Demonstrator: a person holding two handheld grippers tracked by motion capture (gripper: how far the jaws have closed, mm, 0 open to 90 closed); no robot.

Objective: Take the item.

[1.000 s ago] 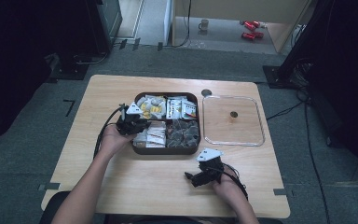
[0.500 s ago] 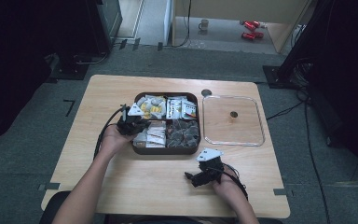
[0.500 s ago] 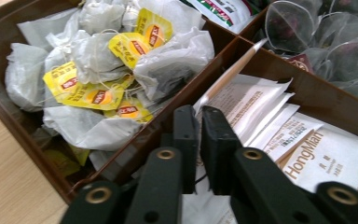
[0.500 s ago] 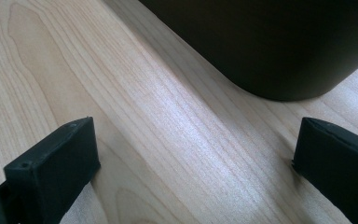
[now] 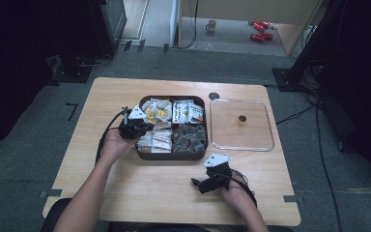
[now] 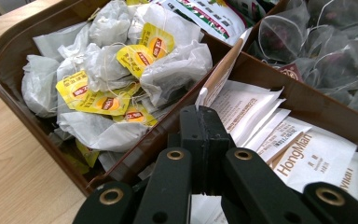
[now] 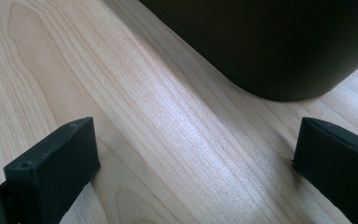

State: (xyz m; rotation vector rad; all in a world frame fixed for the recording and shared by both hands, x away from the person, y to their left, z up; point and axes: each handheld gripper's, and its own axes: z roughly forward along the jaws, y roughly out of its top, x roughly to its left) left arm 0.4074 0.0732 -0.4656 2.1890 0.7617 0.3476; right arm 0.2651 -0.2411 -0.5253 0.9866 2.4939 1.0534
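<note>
Near the front edge of the table (image 5: 125, 193), right of its middle, the right gripper (image 5: 196, 183) lies low over the bare wood with its jaws spread wide and nothing between them; in the right gripper view the dark wall of the tray (image 7: 279, 46) rises just beyond them.

Farther in, at the tray's left side, the left gripper (image 5: 145, 129) reaches over the rim of the brown tray (image 5: 174, 155). Its jaws are pressed together on the edge of a white paper packet (image 6: 219, 79), which stands tilted up against the divider between two compartments. The packet belongs to the front left compartment, where more white sachets (image 6: 303, 154) lie stacked.

Behind that, the back left compartment holds tea bags (image 6: 121, 70) with yellow tags. The right compartments hold printed packets (image 5: 188, 112) at the back and mesh bags (image 5: 189, 137) at the front.

A clear square lid (image 5: 241, 124) lies flat on the table just right of the tray.
</note>
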